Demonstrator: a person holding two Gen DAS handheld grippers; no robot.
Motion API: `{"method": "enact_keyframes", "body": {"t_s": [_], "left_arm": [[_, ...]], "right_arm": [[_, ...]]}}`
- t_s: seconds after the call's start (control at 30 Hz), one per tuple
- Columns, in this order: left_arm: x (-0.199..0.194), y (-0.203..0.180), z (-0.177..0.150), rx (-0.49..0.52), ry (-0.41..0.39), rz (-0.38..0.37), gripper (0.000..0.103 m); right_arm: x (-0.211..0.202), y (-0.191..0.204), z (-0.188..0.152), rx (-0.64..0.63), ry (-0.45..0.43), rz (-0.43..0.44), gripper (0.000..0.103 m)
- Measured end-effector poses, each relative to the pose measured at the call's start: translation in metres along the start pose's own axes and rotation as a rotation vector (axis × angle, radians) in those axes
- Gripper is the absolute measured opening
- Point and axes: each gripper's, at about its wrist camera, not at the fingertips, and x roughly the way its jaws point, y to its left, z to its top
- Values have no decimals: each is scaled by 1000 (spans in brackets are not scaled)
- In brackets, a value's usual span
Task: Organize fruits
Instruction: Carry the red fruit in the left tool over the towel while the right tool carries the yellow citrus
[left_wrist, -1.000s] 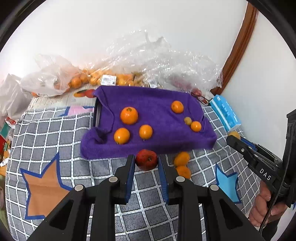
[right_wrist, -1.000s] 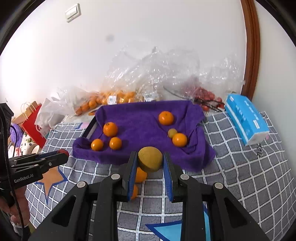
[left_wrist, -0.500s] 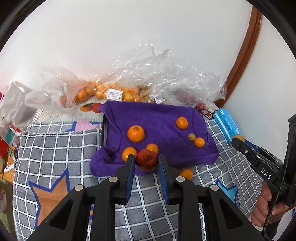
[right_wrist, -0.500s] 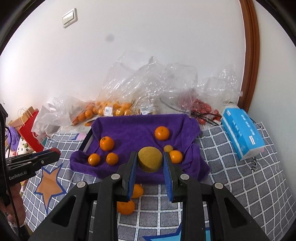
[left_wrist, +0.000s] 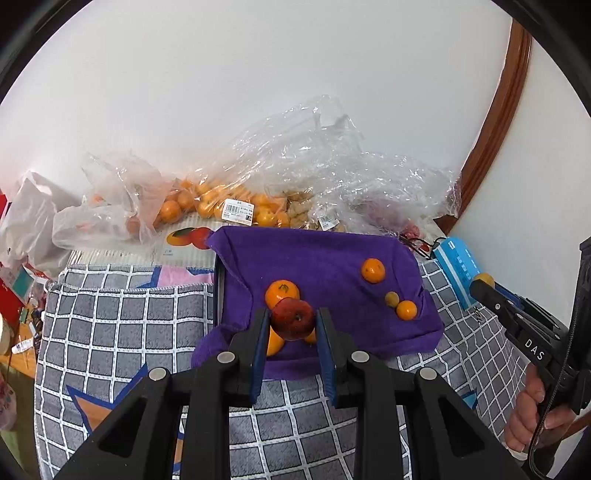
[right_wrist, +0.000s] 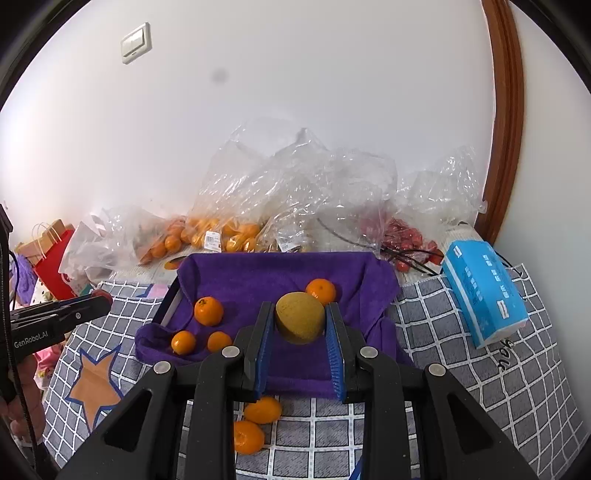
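My left gripper (left_wrist: 291, 326) is shut on a red apple (left_wrist: 293, 319), held in the air over the near edge of the purple towel (left_wrist: 325, 266). My right gripper (right_wrist: 300, 325) is shut on a yellow-green round fruit (right_wrist: 300, 316), also above the towel (right_wrist: 258, 280). Several oranges lie on the towel, among them a large one (left_wrist: 282, 290), one at the far right (left_wrist: 373, 270) and one beside a small yellowish fruit (left_wrist: 391, 298). Two oranges (right_wrist: 263, 410) (right_wrist: 248, 436) lie on the grey checked cloth in front of the towel.
Clear plastic bags (right_wrist: 295, 192) with oranges (left_wrist: 207, 206) and red fruit (right_wrist: 406, 240) are piled along the wall behind the towel. A blue tissue pack (right_wrist: 484, 291) lies at the right. A hand (left_wrist: 532, 417) holds the other gripper at the right edge.
Both grippers rose and moved forward with their fruit, from over the checked cloth to above the towel's near edge. The jaws stayed shut.
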Motion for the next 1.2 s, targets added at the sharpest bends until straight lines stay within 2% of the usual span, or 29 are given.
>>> {"method": "enact_keyframes", "body": {"t_s": [0.87, 1.2], "left_arm": [[29, 6, 23, 3, 8, 9, 24], [55, 17, 24, -9, 33, 7, 24]], "right_arm": [[32, -11, 13, -9, 18, -16, 27], [63, -20, 9, -4, 65, -27, 27]]}}
